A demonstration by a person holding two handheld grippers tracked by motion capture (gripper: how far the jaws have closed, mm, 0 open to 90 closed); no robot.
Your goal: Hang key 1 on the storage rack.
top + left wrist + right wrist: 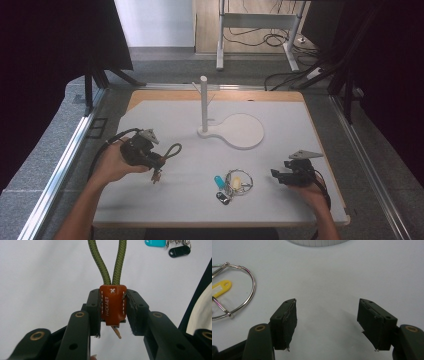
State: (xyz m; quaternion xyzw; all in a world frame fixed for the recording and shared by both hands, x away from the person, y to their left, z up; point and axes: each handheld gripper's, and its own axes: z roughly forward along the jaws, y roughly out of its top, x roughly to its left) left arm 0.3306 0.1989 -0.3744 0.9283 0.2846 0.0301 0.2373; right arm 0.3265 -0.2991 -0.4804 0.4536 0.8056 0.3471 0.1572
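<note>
My left gripper (pixel 156 165) is shut on the brown leather tab (pixel 113 305) of a keychain, and its olive-green cord loop (pixel 110 260) runs out past the jaws. From above, that cord loop (pixel 173 150) sticks out to the right of the gripper, held above the white board (pixel 280 200). A bunch of wire key rings (pixel 239 182) with a yellow tag (pixel 236 183), a blue tag (pixel 218 180) and a black fob (pixel 223 198) lies on the board. My right gripper (pixel 279 174) stands open just right of the bunch, nothing between its jaws.
A white stand (pixel 203 102) with a post, thin side pegs and a round base plate (pixel 244 131) stands at the board's far middle. Metal rails run along both table sides. Cables and a desk frame lie on the floor behind.
</note>
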